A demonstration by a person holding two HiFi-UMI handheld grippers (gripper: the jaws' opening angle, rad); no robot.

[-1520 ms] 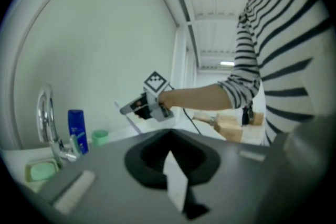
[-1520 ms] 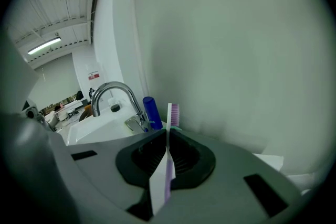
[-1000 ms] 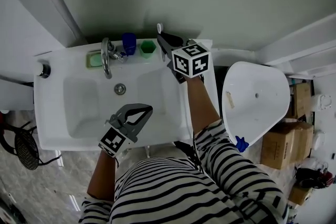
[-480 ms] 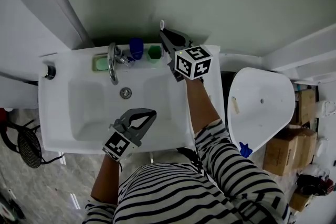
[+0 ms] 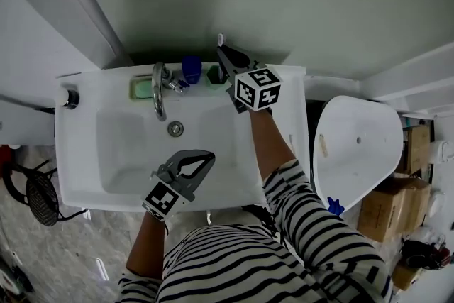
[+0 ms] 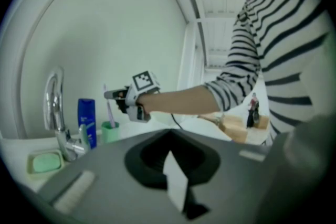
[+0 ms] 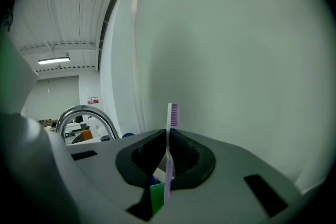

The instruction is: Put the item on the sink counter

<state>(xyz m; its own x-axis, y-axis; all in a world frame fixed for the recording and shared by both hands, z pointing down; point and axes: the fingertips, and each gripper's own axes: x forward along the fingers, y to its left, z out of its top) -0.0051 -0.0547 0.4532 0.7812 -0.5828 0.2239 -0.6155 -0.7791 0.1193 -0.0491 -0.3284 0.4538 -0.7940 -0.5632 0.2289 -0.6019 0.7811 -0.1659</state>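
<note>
Right tool (image 5: 222, 55), toothbrush (image 7: 169, 165) at green cup (image 6: 110, 132) beside bottle (image 5: 191, 69)

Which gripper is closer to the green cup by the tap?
Right. The right gripper, shut on the toothbrush, is just above the green cup behind the sink. The left gripper hangs over the sink's front edge, well away.

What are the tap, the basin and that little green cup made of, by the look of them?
Tap: probably chromed metal, mirror-bright with reflections.
Basin: likely glazed ceramic, smooth glossy white.
Green cup: seemingly plastic, matte, evenly coloured.
</note>
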